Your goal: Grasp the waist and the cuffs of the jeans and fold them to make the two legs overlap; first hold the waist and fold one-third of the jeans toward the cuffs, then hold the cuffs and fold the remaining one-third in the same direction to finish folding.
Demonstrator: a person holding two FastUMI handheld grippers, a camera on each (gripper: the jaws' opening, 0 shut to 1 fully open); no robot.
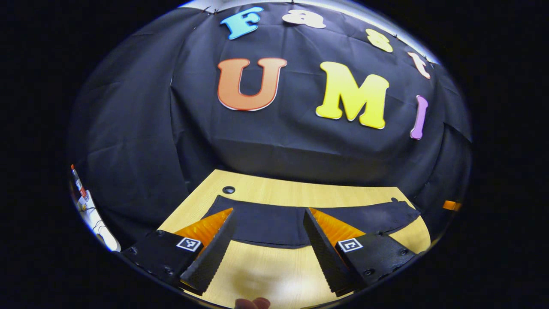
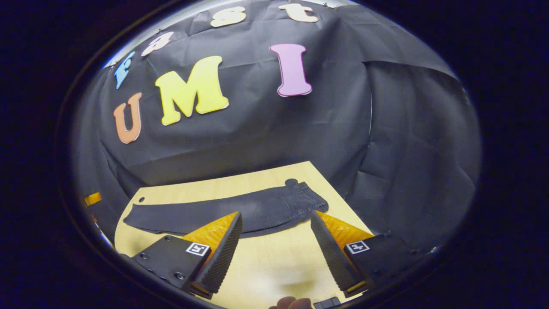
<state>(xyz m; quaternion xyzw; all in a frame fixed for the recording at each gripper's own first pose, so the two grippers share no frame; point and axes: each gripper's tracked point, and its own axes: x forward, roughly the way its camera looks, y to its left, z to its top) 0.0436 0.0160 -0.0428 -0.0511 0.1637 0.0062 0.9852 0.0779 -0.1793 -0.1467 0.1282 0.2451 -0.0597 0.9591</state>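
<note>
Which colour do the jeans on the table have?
Dark grey to black jeans, seen best in the right gripper view.

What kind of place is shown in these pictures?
Probably a recording booth, not a home: black cloth wall behind a light wooden table, with dark jeans laid flat across it.

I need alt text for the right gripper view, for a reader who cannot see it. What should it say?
Dark jeans lie flat and stretched out across a light wooden table, the waist at the right end. The right gripper is open above the table in front of them, touching nothing. A black cloth wall stands behind.
</note>
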